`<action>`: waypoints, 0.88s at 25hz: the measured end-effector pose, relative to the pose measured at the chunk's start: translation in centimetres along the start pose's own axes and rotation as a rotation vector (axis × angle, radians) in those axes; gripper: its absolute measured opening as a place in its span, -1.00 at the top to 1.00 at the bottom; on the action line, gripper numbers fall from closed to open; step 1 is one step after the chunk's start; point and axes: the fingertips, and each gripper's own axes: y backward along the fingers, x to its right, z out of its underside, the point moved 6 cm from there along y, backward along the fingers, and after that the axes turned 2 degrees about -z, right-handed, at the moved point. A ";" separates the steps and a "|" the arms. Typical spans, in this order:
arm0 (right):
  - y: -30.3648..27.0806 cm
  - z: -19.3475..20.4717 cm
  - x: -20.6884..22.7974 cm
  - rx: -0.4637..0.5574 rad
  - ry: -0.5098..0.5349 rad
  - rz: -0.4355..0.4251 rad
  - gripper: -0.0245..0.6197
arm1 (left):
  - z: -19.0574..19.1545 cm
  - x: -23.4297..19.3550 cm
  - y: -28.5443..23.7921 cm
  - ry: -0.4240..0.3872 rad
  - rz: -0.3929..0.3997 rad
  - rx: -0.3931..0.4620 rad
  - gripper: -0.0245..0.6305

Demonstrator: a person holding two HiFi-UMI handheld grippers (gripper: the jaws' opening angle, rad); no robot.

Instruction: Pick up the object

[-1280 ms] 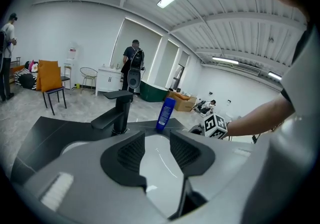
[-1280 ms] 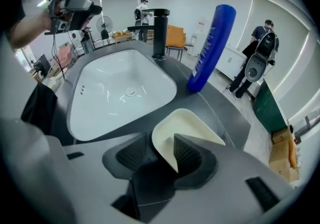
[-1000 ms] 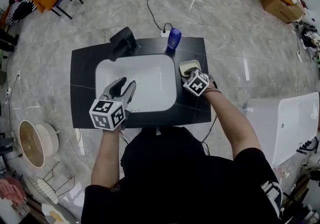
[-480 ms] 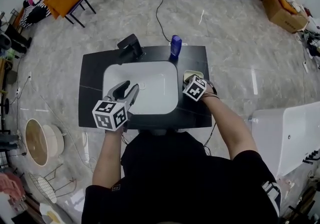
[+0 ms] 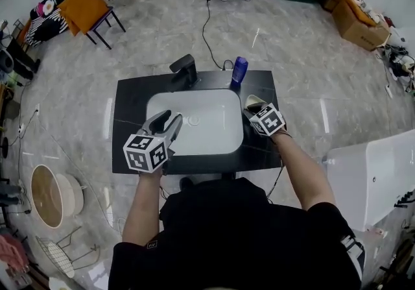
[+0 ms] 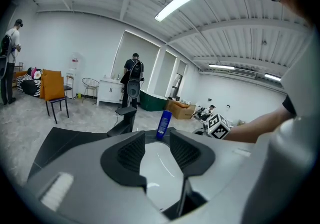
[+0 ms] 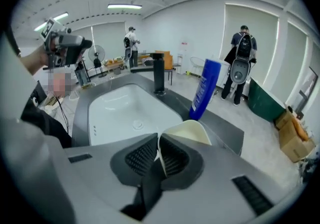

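A cream dish (image 5: 253, 101) sits at the right end of the black counter (image 5: 130, 128), beside the white sink (image 5: 211, 133). My right gripper (image 5: 257, 109) is shut on its near rim; the thin wall (image 7: 187, 130) stands pinched between the ribbed pads (image 7: 172, 155), and the dish looks tilted. My left gripper (image 5: 170, 118) hovers open over the sink's left part, with only the basin showing between its fingers (image 6: 131, 152).
A blue bottle (image 5: 240, 69) and a black faucet (image 5: 185, 65) stand at the counter's back edge, just beyond the dish. A cable (image 5: 207, 23) runs across the floor behind. A white tub (image 5: 376, 162) is at the right, and a person (image 7: 241, 62) stands further back.
The right jaws have come together on the dish's rim. The head view has shifted, so the counter sits lower in the picture. The left gripper stays open over the sink.
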 end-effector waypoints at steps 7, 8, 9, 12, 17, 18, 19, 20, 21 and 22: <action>1.9 -6.8 -4.5 0.176 -0.068 0.042 0.83 | -0.4 -4.4 4.0 -0.034 0.029 0.015 0.43; 2.2 -7.8 -5.3 0.201 -0.077 0.042 0.83 | -0.5 -5.0 4.6 -0.038 0.030 0.019 0.43; 2.5 -8.6 -6.1 0.227 -0.087 0.041 0.83 | -0.6 -5.6 5.2 -0.042 0.031 0.023 0.43; 3.4 -11.1 -8.5 0.311 -0.129 0.038 0.83 | -0.8 -7.4 6.9 -0.055 0.033 0.036 0.43; 5.0 -14.2 -12.1 0.446 -0.202 0.018 0.83 | -0.9 -9.7 9.2 -0.071 0.044 0.046 0.46; 5.4 -14.6 -12.7 0.469 -0.210 0.014 0.83 | -1.0 -10.0 9.7 -0.075 0.045 0.048 0.46; 6.0 -15.0 -13.2 0.493 -0.215 0.011 0.83 | -1.2 -10.3 10.1 -0.080 0.044 0.053 0.47; 6.6 -15.4 -13.7 0.517 -0.218 0.007 0.83 | -1.4 -10.6 10.4 -0.086 0.041 0.059 0.47; 7.2 -15.8 -14.0 0.543 -0.220 0.003 0.83 | -1.7 -10.9 10.6 -0.091 0.036 0.066 0.48; 7.9 -16.2 -14.2 0.570 -0.221 0.000 0.83 | -2.0 -11.1 10.8 -0.096 0.030 0.074 0.48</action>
